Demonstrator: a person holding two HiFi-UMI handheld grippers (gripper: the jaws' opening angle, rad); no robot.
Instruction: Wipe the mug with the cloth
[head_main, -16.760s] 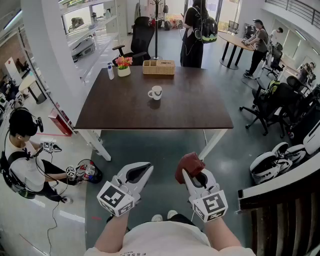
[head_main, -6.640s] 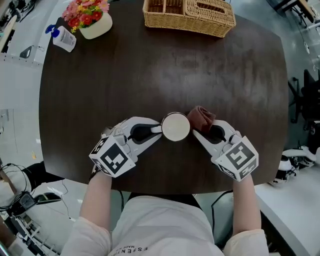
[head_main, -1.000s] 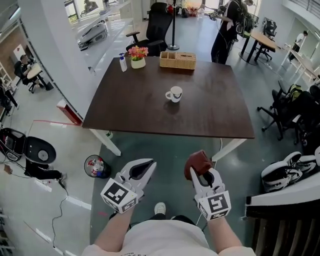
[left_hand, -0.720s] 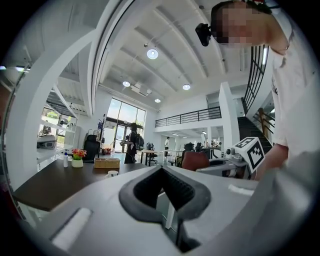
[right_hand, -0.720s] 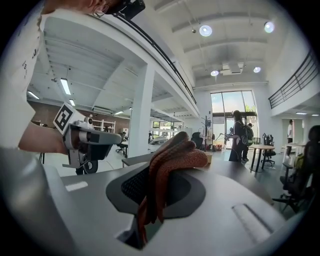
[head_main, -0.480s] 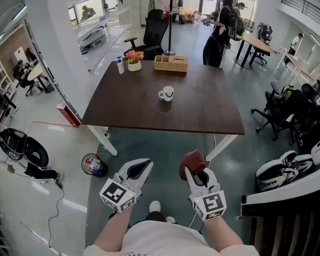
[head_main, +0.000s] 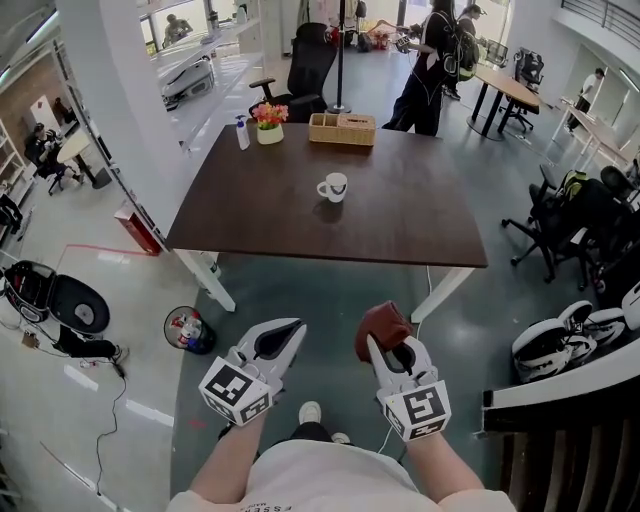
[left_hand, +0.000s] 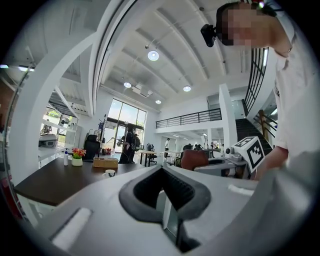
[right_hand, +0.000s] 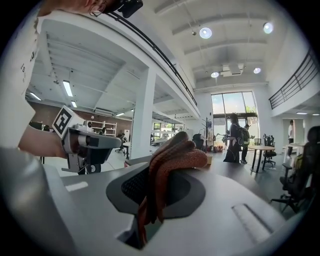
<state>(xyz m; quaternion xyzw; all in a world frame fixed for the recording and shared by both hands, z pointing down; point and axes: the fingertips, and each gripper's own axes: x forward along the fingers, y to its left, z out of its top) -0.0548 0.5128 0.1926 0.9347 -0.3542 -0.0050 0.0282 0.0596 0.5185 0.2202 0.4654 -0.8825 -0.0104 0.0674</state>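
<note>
While the person stands well back from the dark table (head_main: 400, 215), both grippers are held low in front of the body, over grey floor (head_main: 330, 290). The left gripper (head_main: 289, 327) has its jaws together with nothing between them; the left gripper view shows the dark ribbed pads meeting at the tips. The right gripper (head_main: 384, 344) is clamped on the cloth (head_main: 380, 324), a reddish-brown knit bunched up and bulging over the jaw tips. In the right gripper view the cloth (right_hand: 171, 159) hangs down into the slot between the jaws, pinched there.

The mug (head_main: 332, 187) is white and stands upright on the table, roughly mid-top and far from both grippers, touching neither. Behind it at the table's far edge sit a wicker basket (head_main: 342, 129), a flower pot (head_main: 269, 126) and a small bottle (head_main: 243, 132), all well apart from the mug. The left gripper view catches the mug (left_hand: 109, 173) small in the distance, with the right gripper (left_hand: 227, 161) and its cloth (left_hand: 194, 159) off to the side.

Background – an office chair (head_main: 308, 66) beyond the table and people (head_main: 432, 62) standing further off.
</note>
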